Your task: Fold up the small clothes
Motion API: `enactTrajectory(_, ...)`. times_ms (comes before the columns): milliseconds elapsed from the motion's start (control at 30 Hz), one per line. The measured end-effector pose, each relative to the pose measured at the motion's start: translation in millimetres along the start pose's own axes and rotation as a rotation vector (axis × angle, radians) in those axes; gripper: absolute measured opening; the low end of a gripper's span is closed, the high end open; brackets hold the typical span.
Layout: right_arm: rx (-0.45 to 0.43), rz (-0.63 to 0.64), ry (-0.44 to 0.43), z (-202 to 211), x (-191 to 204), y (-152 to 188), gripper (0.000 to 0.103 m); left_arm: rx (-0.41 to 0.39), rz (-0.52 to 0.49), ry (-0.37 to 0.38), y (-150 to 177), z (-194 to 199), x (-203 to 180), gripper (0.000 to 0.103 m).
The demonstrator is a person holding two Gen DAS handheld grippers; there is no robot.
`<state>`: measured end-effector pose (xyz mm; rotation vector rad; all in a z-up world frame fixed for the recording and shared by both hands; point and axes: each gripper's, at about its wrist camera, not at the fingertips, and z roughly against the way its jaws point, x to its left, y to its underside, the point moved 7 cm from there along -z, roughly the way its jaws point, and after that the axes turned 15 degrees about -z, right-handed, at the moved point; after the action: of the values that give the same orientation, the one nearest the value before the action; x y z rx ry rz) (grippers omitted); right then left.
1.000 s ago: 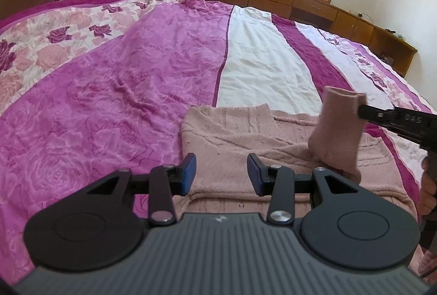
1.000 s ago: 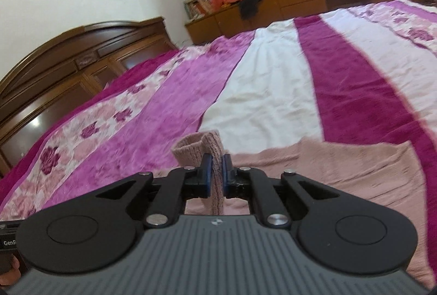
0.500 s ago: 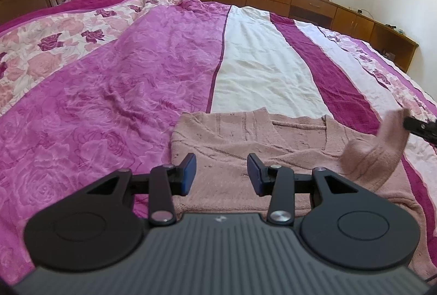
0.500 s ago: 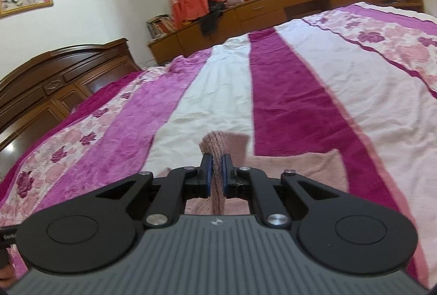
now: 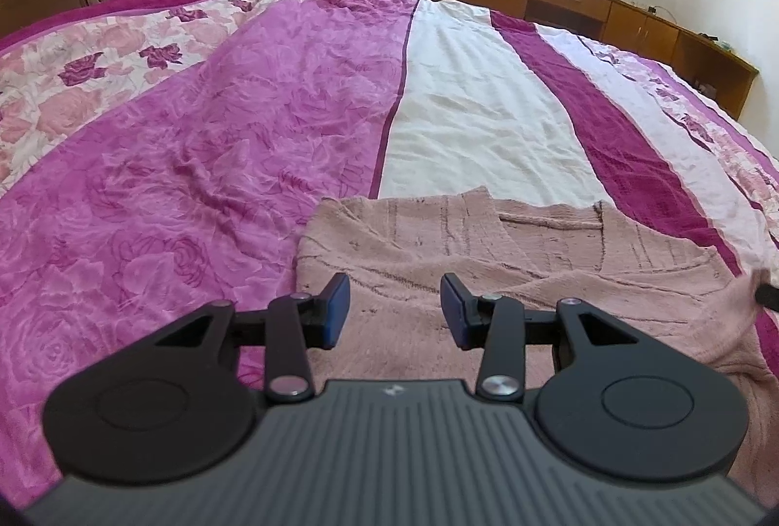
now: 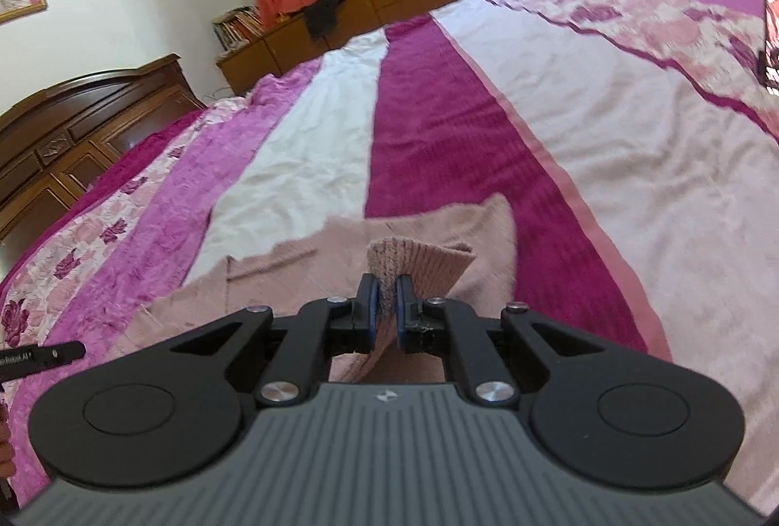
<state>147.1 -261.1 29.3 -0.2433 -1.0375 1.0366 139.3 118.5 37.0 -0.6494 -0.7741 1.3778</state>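
Magenta-striped bedspread (image 5: 272, 146) carries your pink knit sweater (image 5: 487, 253), lying flat. Your right gripper (image 6: 384, 304) pinches its ribbed sleeve cuff (image 6: 418, 263). Your left gripper (image 5: 394, 307) hangs over the hem, jaws wide apart, holding nothing.

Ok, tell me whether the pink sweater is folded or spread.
Mostly spread: pink sweater lies flat on the bed; right gripper pinches its cuff.

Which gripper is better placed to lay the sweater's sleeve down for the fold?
Right. The right gripper is shut on the sleeve cuff of the pink sweater. The left gripper is open and holds nothing.
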Motion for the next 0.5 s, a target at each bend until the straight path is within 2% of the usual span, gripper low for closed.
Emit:
enactTrajectory(300,0.071,-0.047,0.033,8,-36,16,0.012,0.024,-0.025,0.0,0,-21,-6,0.043)
enactTrajectory(367,0.082,-0.039,0.04,13,-40,17,0.022,0.034,-0.03,0.002,2,-25,-7,0.043)
enactTrajectory(433,0.081,-0.022,0.049,18,-42,16,0.036,0.045,-0.035,0.0,5,-30,-8,0.043)
enactTrajectory(500,0.07,-0.008,0.043,27,-42,12,0.043,0.058,-0.036,-0.006,8,-34,-8,0.043)
